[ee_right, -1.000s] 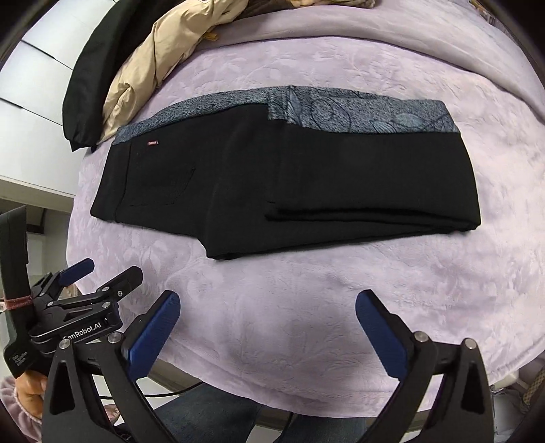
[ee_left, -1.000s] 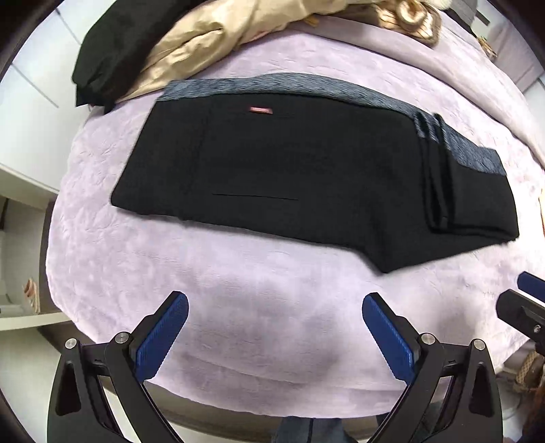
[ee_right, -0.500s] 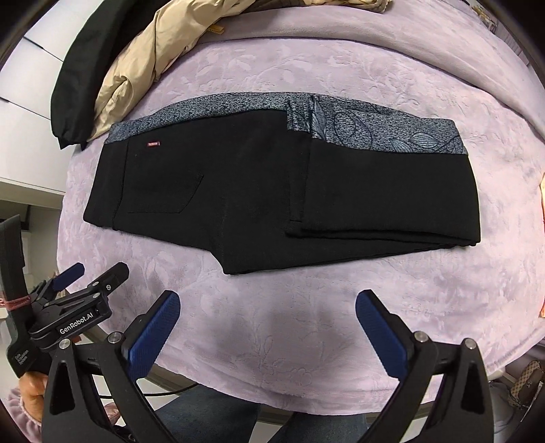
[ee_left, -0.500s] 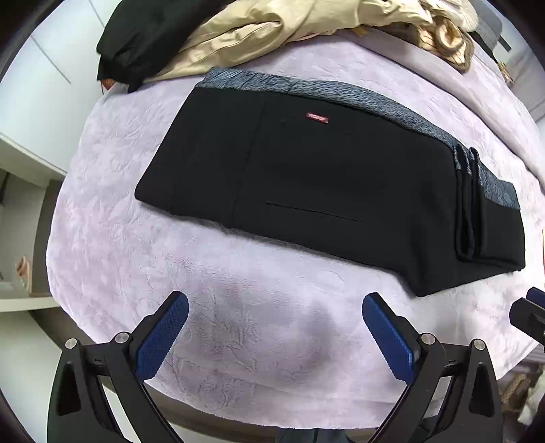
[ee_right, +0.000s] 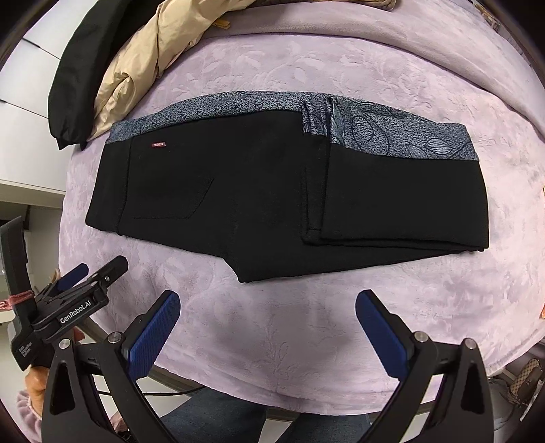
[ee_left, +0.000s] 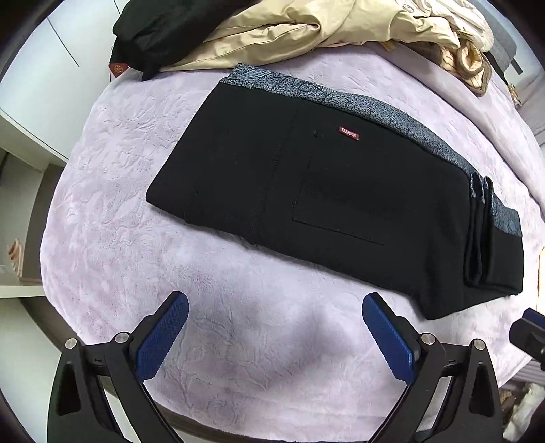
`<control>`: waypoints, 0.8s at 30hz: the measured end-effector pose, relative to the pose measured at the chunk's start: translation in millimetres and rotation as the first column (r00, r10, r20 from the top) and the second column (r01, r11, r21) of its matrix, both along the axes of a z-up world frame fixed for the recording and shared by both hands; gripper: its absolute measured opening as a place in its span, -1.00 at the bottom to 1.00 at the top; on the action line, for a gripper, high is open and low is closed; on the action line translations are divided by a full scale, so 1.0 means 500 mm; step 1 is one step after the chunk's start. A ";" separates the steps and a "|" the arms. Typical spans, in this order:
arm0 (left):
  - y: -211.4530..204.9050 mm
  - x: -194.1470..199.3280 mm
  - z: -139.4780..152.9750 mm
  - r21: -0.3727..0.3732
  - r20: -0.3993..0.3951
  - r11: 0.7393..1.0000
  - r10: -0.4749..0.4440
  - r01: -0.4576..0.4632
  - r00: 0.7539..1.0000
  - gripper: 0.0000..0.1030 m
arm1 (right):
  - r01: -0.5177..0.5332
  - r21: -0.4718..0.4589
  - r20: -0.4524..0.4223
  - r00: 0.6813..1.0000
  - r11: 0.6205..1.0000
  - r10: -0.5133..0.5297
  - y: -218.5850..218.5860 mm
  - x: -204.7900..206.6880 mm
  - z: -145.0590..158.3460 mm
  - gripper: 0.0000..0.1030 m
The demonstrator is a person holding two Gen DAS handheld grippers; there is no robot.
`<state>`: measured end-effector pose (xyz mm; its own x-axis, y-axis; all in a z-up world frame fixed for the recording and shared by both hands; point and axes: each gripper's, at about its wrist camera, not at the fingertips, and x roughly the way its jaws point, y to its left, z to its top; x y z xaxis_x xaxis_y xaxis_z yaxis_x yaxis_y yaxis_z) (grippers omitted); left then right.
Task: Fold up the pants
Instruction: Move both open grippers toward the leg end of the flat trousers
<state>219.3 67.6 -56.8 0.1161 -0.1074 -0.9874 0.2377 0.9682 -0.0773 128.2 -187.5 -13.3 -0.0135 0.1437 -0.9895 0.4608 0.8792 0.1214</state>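
Note:
The black pants with a grey patterned side band and a small red label lie flat on the lilac bedspread. The legs are folded back over the right part. My left gripper is open and empty, hovering over the bedspread just in front of the pants' near edge. My right gripper is open and empty, also just in front of the pants' near edge. The left gripper also shows at the lower left of the right wrist view.
A beige jacket and a black garment are piled at the far side of the bed, touching the pants' far corner. A white cabinet stands to the left. The bed's front edge runs under both grippers.
Both grippers have moved forward and lower toward the pants, which now look larger. The left view has swung left. The pants have not moved. Both grippers stayed open.

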 end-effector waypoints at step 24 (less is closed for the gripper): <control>0.069 0.131 -0.053 -0.026 0.027 0.998 0.052 -0.051 0.998 0.99 | 0.033 -0.017 -0.006 0.999 0.999 -0.033 -0.007 0.022 -0.050 0.99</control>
